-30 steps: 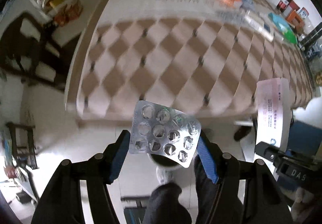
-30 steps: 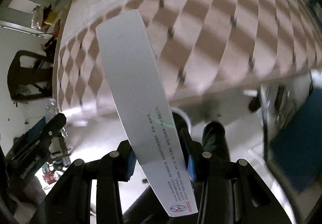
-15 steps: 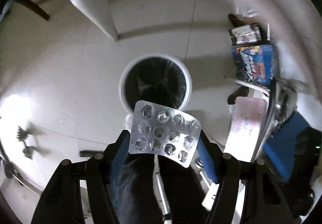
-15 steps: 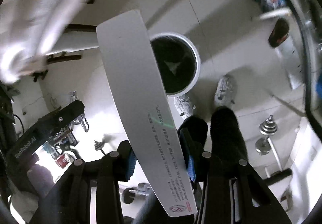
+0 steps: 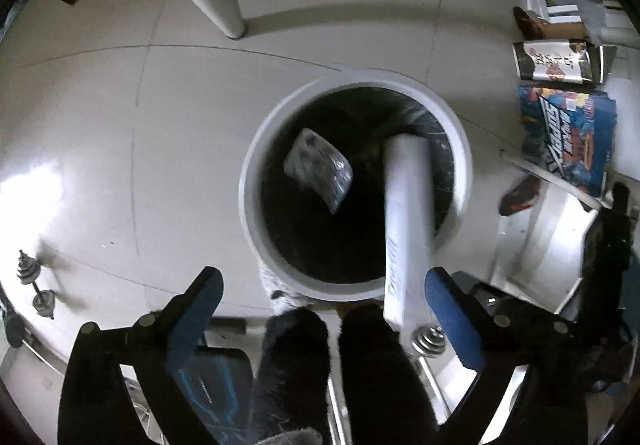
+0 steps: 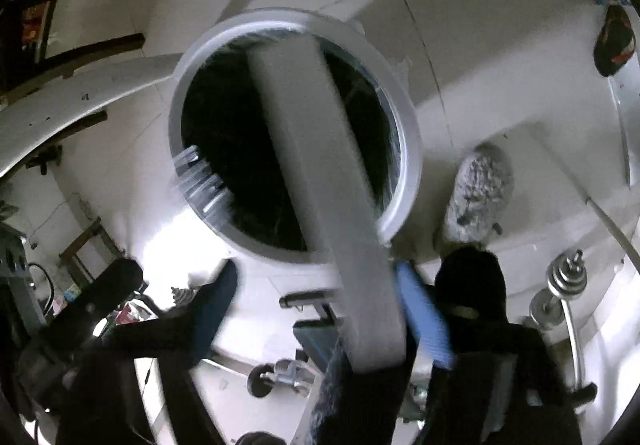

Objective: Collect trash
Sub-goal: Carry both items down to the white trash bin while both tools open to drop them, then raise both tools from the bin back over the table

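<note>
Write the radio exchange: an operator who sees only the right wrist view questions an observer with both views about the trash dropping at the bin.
Operator: Something blurs at the bin rim. What is it?
Observer: The left wrist view shows a silver blister pack, loose in the air over the bin's dark opening.
Operator: Are the left tongs empty?
Observer: Yes. Their jaws have just been opening and stand wide, with nothing between them.

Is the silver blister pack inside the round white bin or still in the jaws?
Inside: the silver blister pack shows within the round white bin rim, clear of the open jaws.
</note>
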The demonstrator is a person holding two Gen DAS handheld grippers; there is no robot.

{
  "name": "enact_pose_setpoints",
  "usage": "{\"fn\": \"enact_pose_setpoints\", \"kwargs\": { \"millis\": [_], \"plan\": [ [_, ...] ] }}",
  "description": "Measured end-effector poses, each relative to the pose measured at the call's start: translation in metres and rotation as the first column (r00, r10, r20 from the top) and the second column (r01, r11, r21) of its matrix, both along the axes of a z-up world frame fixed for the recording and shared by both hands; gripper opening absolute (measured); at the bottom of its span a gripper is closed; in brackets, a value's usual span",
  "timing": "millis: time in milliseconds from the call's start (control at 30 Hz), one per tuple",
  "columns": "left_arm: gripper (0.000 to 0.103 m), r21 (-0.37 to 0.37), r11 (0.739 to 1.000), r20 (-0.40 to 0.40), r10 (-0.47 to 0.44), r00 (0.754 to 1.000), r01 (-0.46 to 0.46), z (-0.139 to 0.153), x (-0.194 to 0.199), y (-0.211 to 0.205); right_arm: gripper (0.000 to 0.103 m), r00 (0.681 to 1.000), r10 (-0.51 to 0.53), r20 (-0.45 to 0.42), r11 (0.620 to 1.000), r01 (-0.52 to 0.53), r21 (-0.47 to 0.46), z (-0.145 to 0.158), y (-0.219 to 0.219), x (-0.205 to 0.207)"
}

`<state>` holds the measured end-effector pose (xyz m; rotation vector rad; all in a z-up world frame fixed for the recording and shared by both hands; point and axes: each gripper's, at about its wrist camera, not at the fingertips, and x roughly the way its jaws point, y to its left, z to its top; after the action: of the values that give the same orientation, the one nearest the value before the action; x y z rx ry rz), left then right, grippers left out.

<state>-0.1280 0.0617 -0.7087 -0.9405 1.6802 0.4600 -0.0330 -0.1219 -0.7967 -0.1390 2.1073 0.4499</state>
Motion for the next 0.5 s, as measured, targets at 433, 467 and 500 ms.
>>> {"fn": "enact_pose_setpoints", "kwargs": {
  "millis": [433,467,500],
  "plan": [
    [0.103,0.307,0.943,-0.028,-0.124,0.992,0.126,0.074,-0.035,-0.011,0.103,0.874,0.286,0.392,0.958,-0.265,-0.109,0.071,0.015,-0.023],
    [0.103,0.313,0.941,-0.029,-0.126,0.992,0.129,0.080,-0.036,-0.012,0.103,0.869,0.292,0.399,0.956,-0.268,-0.117,0.075,0.015,-0.024],
    [0.103,0.317,0.939,-0.024,-0.130,0.991,0.131,0.088,-0.037,-0.013,0.103,0.863,0.296,0.409,0.955,-0.270,-0.121,0.084,0.016,-0.024]
  ]
}}
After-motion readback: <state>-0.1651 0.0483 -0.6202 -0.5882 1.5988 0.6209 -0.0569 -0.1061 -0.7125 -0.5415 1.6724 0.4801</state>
